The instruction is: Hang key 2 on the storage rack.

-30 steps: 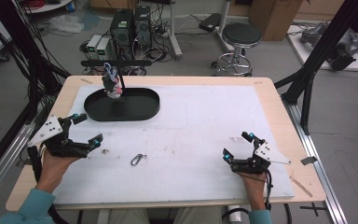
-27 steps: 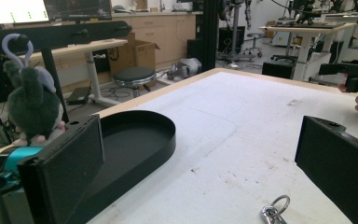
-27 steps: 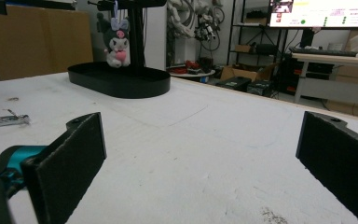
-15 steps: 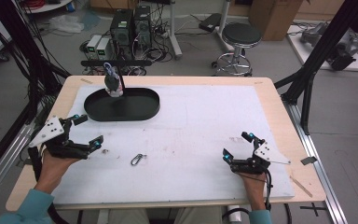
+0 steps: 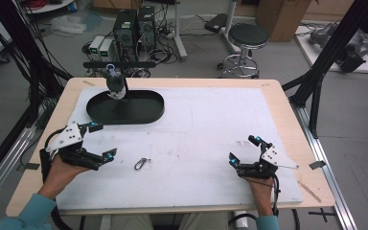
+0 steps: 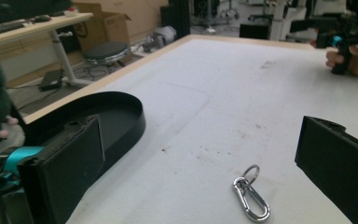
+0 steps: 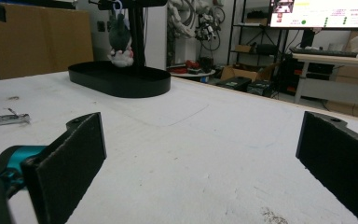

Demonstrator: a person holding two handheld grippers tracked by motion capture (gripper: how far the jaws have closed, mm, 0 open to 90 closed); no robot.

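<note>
No legible text, label, brand, number or sign is found in any view. A monitor (image 7: 324,13) is seen in the right gripper view, well behind the black oval tray (image 7: 121,80) and to its right; coloured marks and lines of writing are displayed on it, but they are too small and blurred to be read. The cardboard boxes (image 6: 121,18) carry no readable print.

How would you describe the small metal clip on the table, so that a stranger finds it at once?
Start at the white mat covering the table, then look in its near left part, just right of the left gripper. There lies the carabiner, flat and alone. It is small, silver and shiny, with a ring attached, unlike the black tray farther back.
</note>
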